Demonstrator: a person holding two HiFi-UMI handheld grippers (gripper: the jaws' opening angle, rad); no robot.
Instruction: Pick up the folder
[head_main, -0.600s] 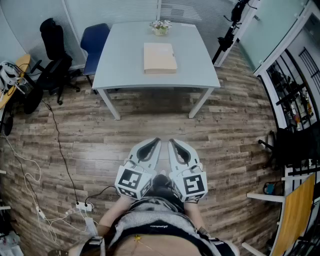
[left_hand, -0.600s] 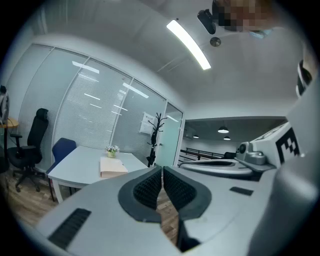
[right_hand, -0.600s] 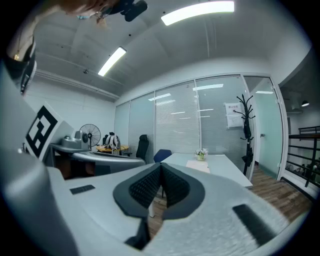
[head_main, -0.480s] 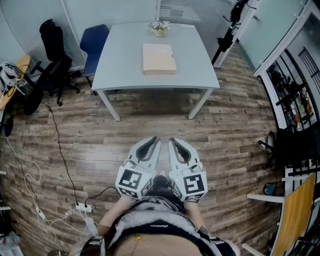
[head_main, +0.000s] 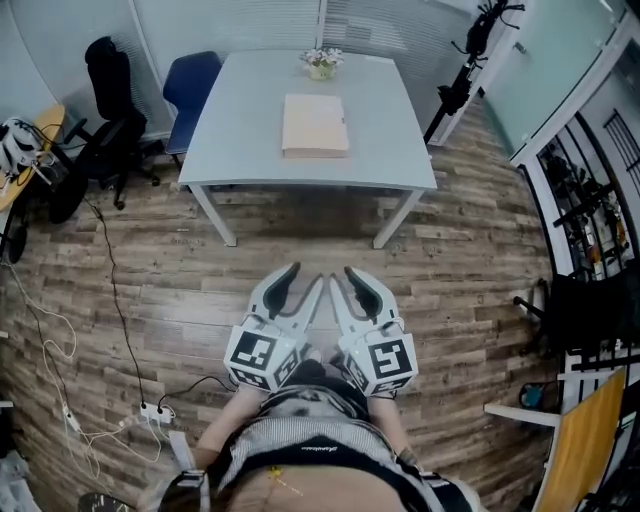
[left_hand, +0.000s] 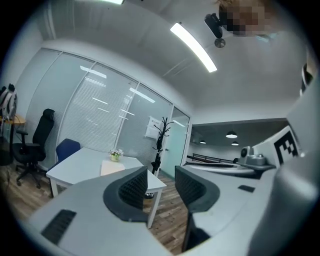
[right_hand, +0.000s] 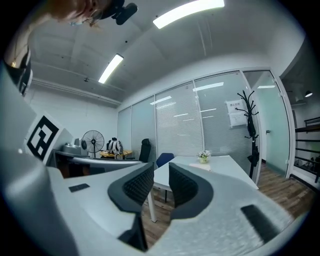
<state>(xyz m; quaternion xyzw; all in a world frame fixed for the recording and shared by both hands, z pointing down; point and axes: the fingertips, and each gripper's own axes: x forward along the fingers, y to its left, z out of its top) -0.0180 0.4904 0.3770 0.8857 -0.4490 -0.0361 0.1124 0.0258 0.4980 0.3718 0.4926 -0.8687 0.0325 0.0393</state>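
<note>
A tan folder (head_main: 315, 125) lies flat in the middle of the pale grey table (head_main: 250, 150), behind it a small flower pot (head_main: 322, 62). Both grippers are held side by side close to my body, well short of the table. The left gripper (head_main: 295, 285) points level at the table with its jaws apart and nothing between them. The right gripper (head_main: 355, 285) has only a narrow gap between its jaws, also with nothing in it. The left gripper view shows the folder (left_hand: 112, 167) beyond the left gripper (left_hand: 161, 182). Past the right gripper (right_hand: 161, 176), the folder (right_hand: 199, 166) looks small.
Wooden floor lies between me and the table. A blue chair (head_main: 192, 85) and a black office chair (head_main: 108, 95) stand at the table's left. Cables and a power strip (head_main: 150, 410) lie on the floor at left. A coat rack (head_main: 468, 60) and shelving (head_main: 585, 200) stand at right.
The view has shifted a little, with the table lower in the picture. Both grippers' tips have crept forward and splayed slightly apart. The folder has not moved on the table.
</note>
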